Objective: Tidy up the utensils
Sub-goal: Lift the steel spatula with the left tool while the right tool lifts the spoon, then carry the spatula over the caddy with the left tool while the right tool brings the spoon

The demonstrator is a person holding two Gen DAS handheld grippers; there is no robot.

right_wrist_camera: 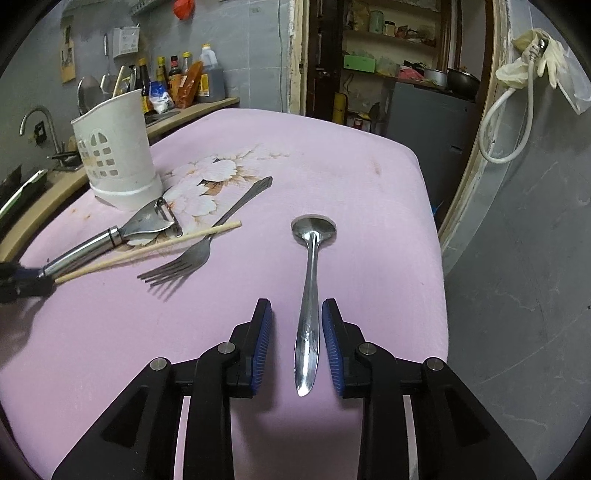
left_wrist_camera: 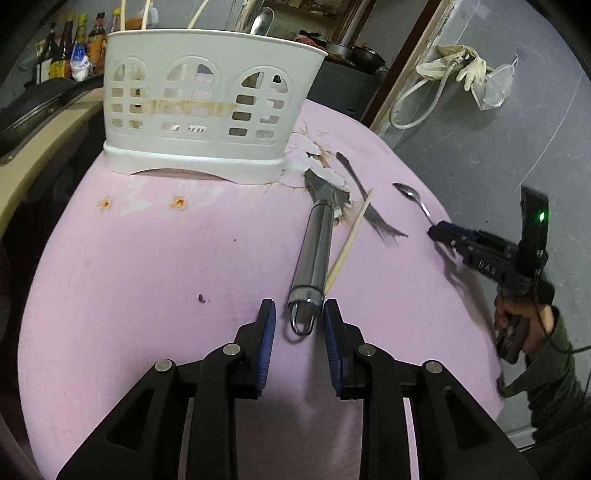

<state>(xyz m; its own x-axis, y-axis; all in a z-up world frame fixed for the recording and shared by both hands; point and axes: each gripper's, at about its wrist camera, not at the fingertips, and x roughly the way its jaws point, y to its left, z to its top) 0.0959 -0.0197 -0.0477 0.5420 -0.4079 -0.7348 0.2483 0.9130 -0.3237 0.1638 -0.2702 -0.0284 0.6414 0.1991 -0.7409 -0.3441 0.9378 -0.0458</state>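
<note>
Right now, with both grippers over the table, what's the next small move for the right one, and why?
Probably close the right gripper on the spoon. Its handle already lies between the open blue pads on the pink tablecloth, with gaps on both sides, so nothing is held yet.

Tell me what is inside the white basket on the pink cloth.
Above the rim of the white basket, pale stick ends and a metal spoon bowl stick out. Their lower parts are hidden by its wall; the holes show little.

Two cameras are looking down, close over the table.
Both are seeing the pink tablecloth (left_wrist_camera: 147, 258), white basket (left_wrist_camera: 207, 107) and peeler (right_wrist_camera: 110, 240).
</note>
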